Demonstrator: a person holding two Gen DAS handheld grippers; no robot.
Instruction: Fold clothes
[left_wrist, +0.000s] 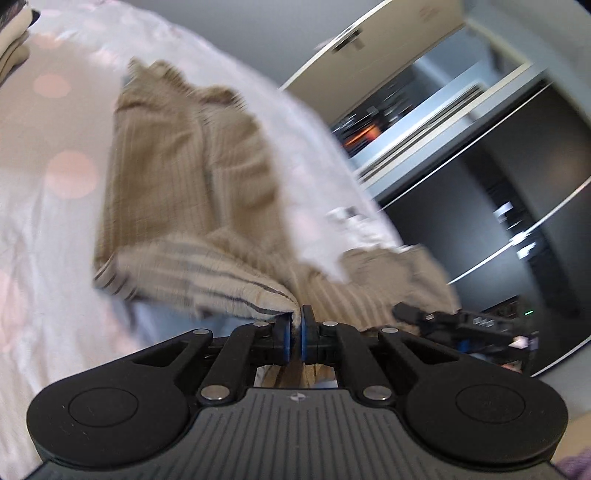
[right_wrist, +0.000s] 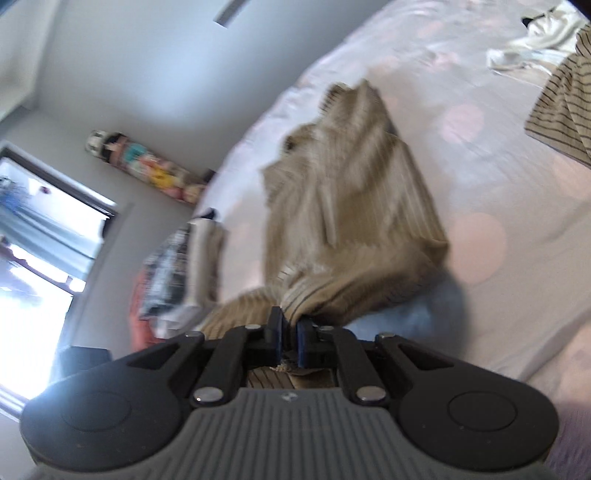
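Both tongs were pinching the near edge of the tan striped garment (left_wrist: 177, 177): left gripper (left_wrist: 295, 325) and right gripper (right_wrist: 290, 326) each held one corner. It lay on the bed (left_wrist: 48, 229), near edge raised; lifting step, next probably carrying this edge far

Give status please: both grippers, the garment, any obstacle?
Left gripper and right gripper both shut on tan striped garment. Near edge lifted off bedsheet. Nothing in the way.
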